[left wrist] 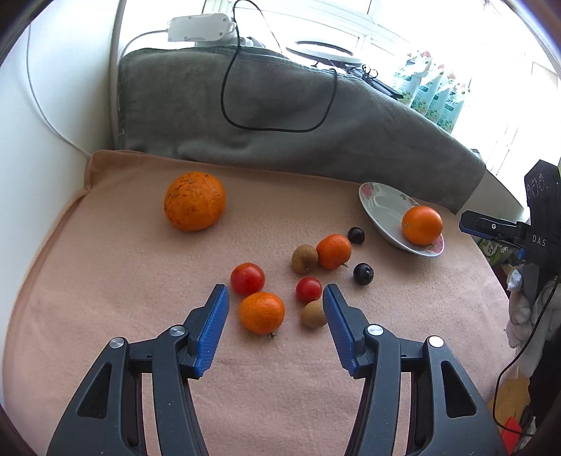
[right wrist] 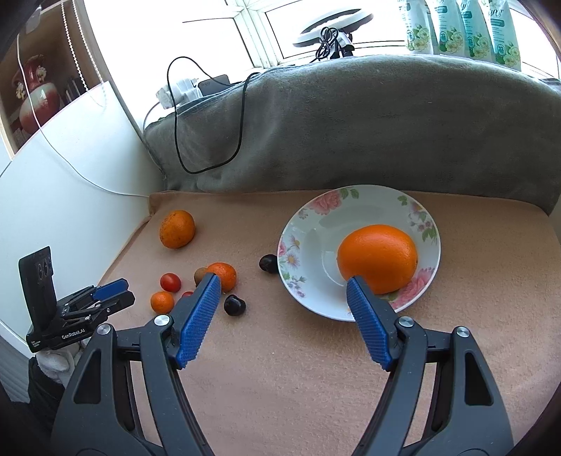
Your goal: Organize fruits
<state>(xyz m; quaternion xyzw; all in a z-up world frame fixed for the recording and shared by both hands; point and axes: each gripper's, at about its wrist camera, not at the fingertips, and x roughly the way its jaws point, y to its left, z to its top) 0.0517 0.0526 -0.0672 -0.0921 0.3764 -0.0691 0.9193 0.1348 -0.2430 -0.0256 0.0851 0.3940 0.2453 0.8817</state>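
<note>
A floral plate [right wrist: 312,224] [left wrist: 380,205] holds one orange [right wrist: 378,257] [left wrist: 421,224]. My right gripper [right wrist: 284,280] is open and empty just in front of the plate. My left gripper [left wrist: 276,291] is open, with a small mandarin [left wrist: 262,312] and a brown longan [left wrist: 312,314] lying between its fingers. Near them lie two red tomatoes [left wrist: 247,278] [left wrist: 308,289], another mandarin [left wrist: 333,251], a second longan [left wrist: 304,258] and two dark plums [left wrist: 363,273] [left wrist: 356,234]. A big speckled orange [left wrist: 194,200] [right wrist: 177,228] sits apart at the far left.
The fruit lies on a peach blanket [left wrist: 140,280]. A grey towel-covered backrest [left wrist: 280,115] with a black cable [left wrist: 277,129] rises behind. A white wall [right wrist: 70,196] bounds the left side. Bottles [right wrist: 463,28] stand on the windowsill.
</note>
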